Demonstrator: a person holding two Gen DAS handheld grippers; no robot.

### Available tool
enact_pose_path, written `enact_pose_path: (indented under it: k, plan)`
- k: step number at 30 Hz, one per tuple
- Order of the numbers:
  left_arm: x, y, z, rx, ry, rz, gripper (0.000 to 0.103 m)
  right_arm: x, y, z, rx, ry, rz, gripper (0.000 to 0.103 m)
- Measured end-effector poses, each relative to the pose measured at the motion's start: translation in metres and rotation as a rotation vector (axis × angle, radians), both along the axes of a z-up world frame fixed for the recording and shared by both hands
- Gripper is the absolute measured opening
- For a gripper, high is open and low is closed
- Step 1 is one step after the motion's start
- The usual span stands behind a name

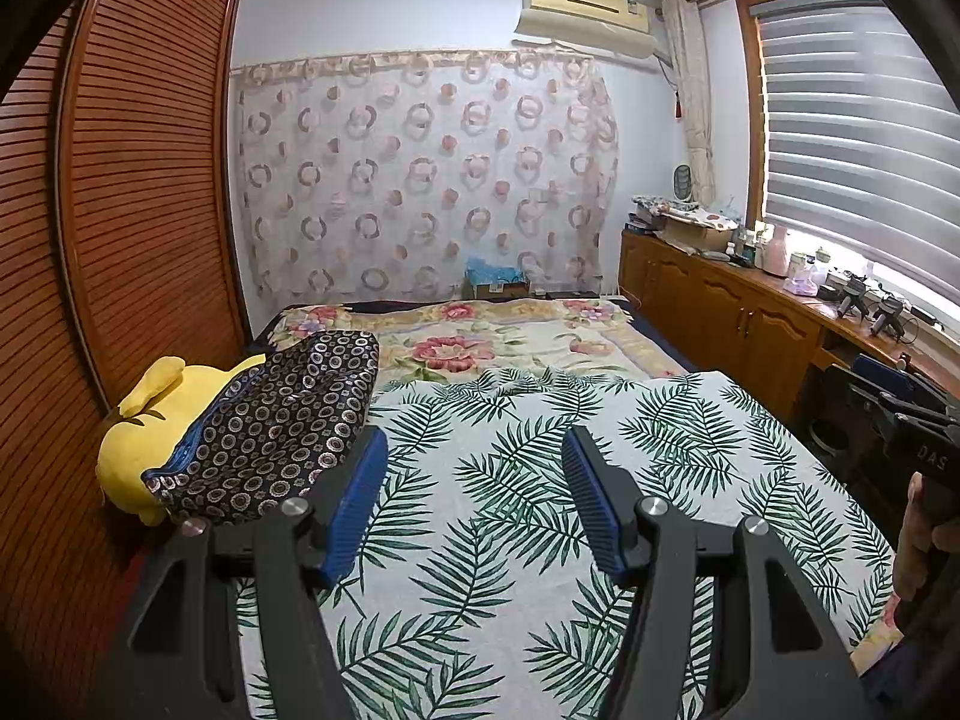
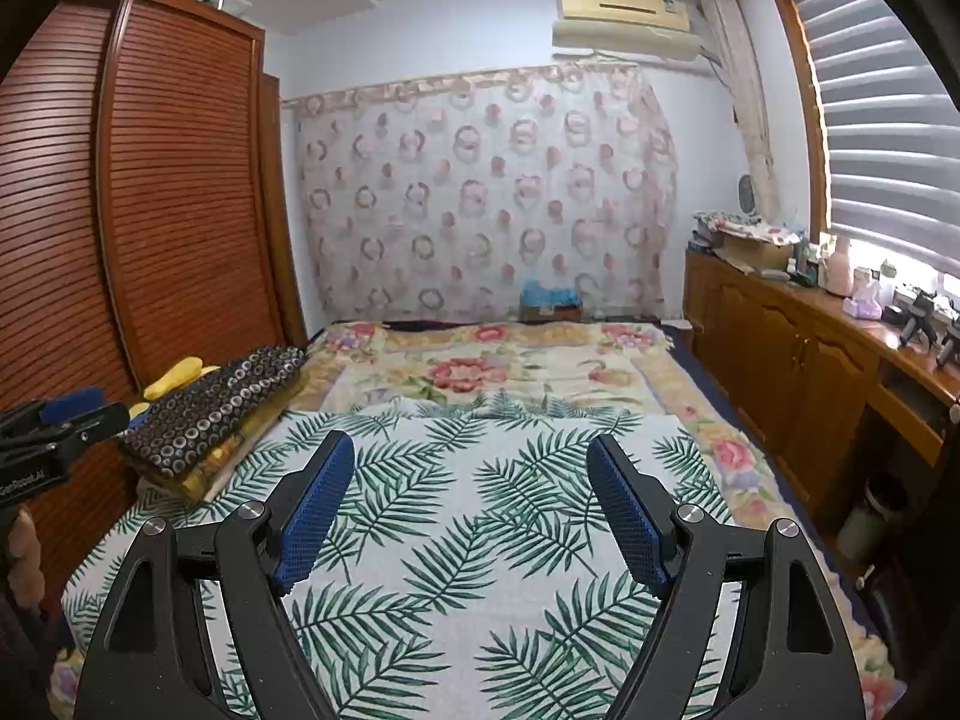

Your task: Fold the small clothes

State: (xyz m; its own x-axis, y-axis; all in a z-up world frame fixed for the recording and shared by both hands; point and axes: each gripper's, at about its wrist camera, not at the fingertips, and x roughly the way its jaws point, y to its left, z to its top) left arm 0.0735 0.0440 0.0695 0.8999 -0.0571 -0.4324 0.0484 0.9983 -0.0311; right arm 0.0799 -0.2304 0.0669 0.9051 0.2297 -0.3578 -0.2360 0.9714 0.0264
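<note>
**Over the bed, both tongs wait with nothing in them**

On the bed [image 1: 540,336] lies a big white cloth with green leaves [image 1: 510,480], spread flat. A dark cloth with little rings [image 1: 282,420] sits folded at the left edge, on a yellow soft toy [image 1: 129,444]. The left tongs [image 1: 474,498] hang above the leaf cloth, fingers apart, holding nothing. The right tongs [image 2: 471,510] hang beside them, fingers wide apart and empty too.
</note>
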Motion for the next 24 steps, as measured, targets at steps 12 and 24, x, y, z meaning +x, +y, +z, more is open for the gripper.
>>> enact_pose_path:
  k: [12,24]
  plan:
    - [-0.0004,-0.0002,0.0001,0.001,-0.001,0.000,0.060,0.0000,-0.0016,-0.0005,0.001,-0.001,0.000,0.082]
    - [0.0003,0.0011,0.0010,0.001,-0.003,0.001,0.060,0.0010,-0.0005,-0.0004,0.002,-0.001,-0.001,0.082]
